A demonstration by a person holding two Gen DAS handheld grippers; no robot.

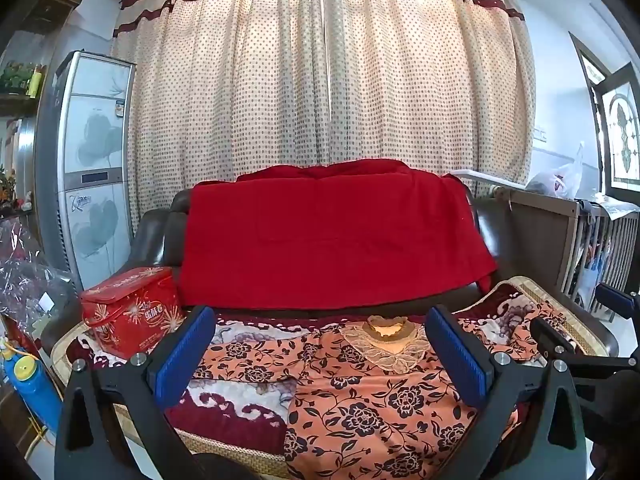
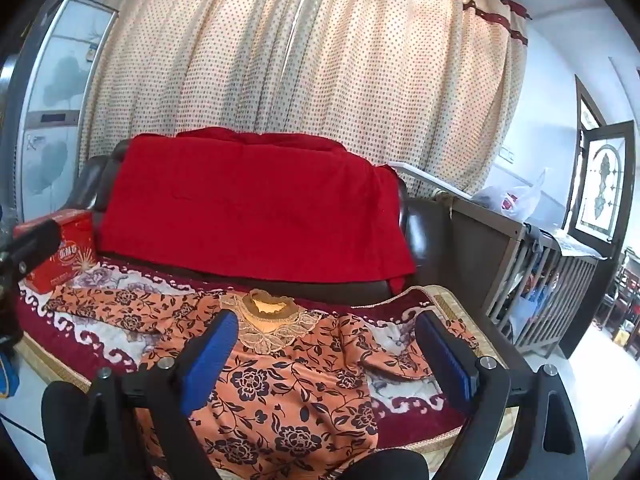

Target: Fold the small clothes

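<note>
On the seat of a dark sofa (image 1: 516, 236), over a maroon and white floral blanket (image 1: 224, 404), an orange blouse with black flowers (image 1: 360, 400) lay spread flat, its lace collar (image 1: 386, 340) toward the far side near the backrest. One sleeve (image 2: 120, 304) stretched out to the left and the other sleeve (image 2: 384, 352) lay bent to the right. A red cloth (image 1: 332, 236) hung over the backrest, and a red gift box (image 1: 132, 312) stood at the far left of the seat. Behind the sofa hung a dotted cream curtain (image 1: 320, 80), with a tall white air conditioner (image 1: 94, 168) to its left and a slatted wooden crib (image 2: 532, 280) to the right of the sofa.

The left hand-held gripper (image 1: 320, 356) hovered above the blouse, released, its blue pads (image 1: 184, 352) spread wide on either side of the collar and gripping nothing. The right hand-held gripper (image 2: 332, 356) was likewise released and empty above the right half of the blouse, its blue pads (image 2: 208, 360) apart.
</note>
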